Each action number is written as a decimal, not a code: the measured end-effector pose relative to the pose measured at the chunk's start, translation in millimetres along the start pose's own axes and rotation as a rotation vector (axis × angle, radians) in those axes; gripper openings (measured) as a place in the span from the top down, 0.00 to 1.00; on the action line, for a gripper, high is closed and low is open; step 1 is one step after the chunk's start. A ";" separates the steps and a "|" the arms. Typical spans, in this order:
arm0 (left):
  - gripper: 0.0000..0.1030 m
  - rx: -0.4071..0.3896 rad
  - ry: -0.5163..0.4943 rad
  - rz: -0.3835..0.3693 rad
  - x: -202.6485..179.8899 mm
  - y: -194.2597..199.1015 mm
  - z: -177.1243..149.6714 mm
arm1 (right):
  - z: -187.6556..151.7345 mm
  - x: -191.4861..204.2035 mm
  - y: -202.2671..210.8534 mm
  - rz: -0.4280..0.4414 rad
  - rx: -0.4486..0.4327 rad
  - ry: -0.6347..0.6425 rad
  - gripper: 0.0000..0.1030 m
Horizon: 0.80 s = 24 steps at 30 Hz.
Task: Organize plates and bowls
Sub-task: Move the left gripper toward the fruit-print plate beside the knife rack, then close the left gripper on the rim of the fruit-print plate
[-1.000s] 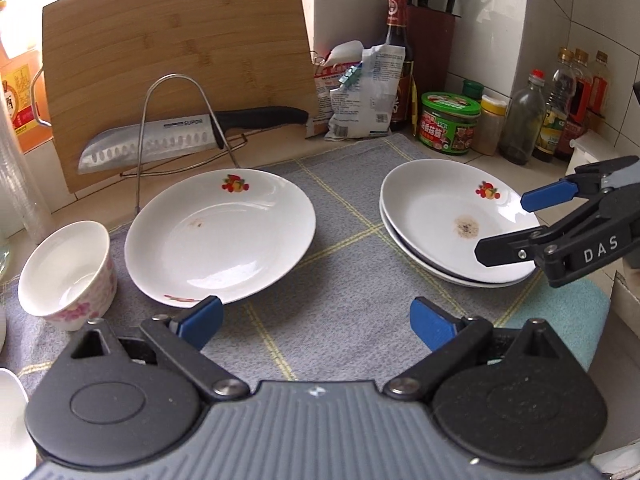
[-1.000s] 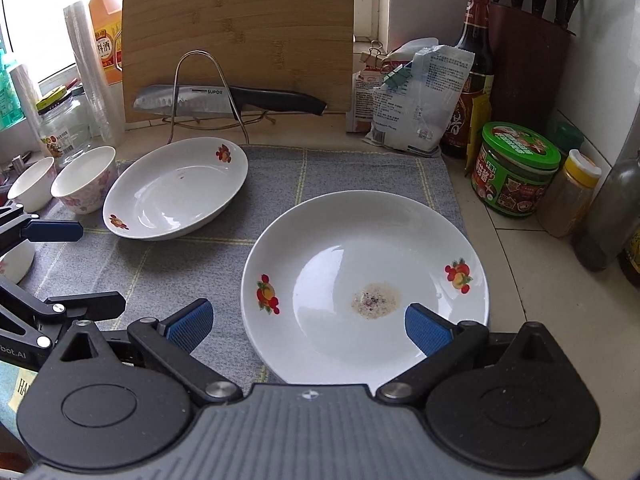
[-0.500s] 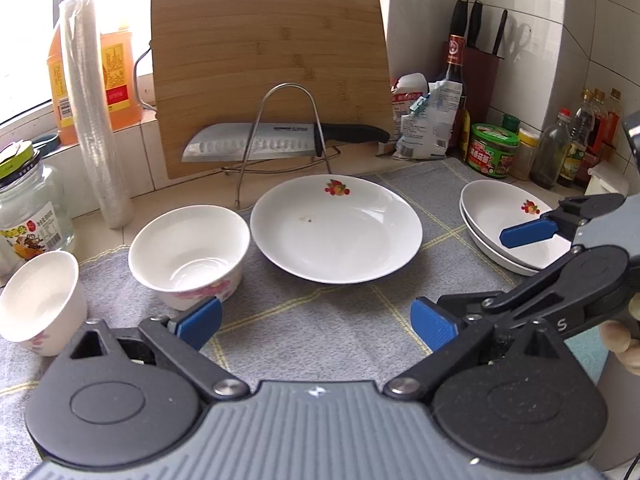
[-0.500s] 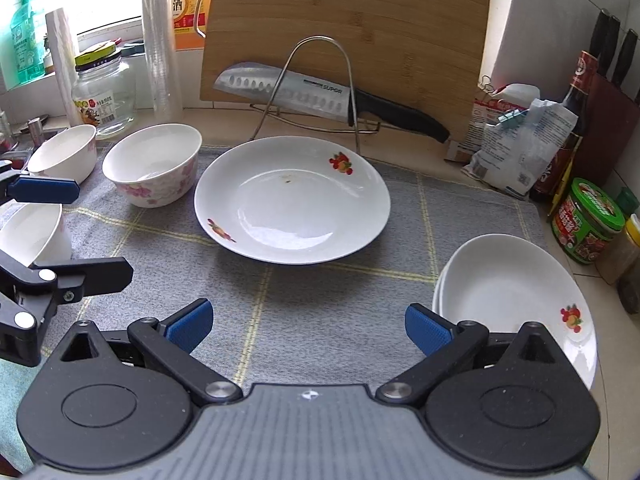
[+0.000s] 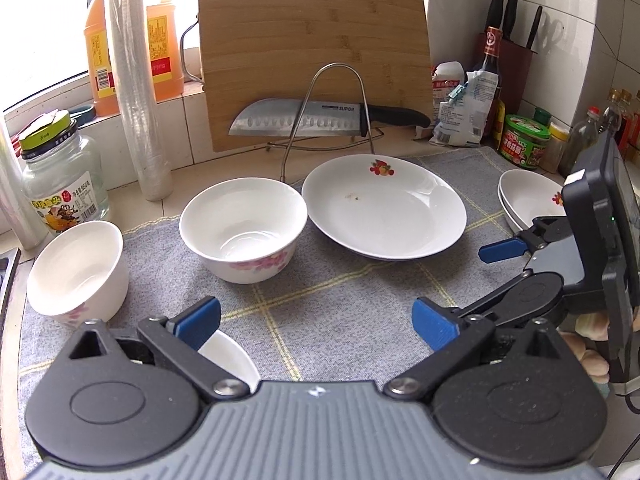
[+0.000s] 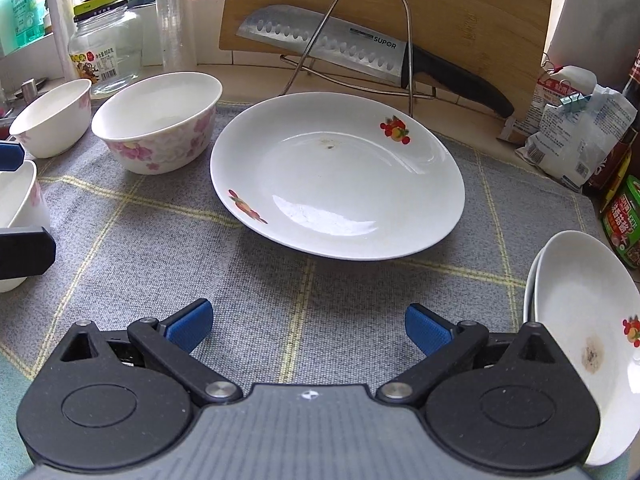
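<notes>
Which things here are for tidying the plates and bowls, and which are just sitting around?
For the job:
- lone plate
- stacked plates
- big flowered bowl
- small bowl
- bowl by the left gripper

Just lying about:
- knife
- cutting board
- glass jar
- green tub
- snack bags

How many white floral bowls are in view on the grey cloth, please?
3: large white floral bowl beside the plate, smaller bowl at the cloth's left edge, third bowl partly hidden under the left gripper.
</notes>
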State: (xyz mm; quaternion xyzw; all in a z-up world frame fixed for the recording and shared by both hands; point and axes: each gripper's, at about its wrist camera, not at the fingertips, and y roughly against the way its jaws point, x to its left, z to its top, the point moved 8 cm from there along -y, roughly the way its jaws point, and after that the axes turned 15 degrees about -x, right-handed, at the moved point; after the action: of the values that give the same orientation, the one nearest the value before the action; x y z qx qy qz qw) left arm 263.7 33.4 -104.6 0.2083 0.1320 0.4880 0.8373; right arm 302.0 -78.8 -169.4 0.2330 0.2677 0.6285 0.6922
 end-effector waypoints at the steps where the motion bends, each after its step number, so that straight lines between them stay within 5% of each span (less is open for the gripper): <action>1: 0.02 0.009 -0.003 0.001 -0.6 -1.9 0.8 | -0.3 0.1 -1.1 0.004 -0.003 0.002 0.00; 24: 0.01 0.100 -0.123 -0.077 -37.0 -93.7 72.8 | 1.1 -12.3 -18.9 0.144 -0.069 0.033 0.00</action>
State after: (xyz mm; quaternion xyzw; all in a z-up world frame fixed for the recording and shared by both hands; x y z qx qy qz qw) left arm 347.9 -55.9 -84.7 0.2741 0.1123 0.4345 0.8506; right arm 316.0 -93.0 -180.2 0.2171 0.2400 0.6892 0.6483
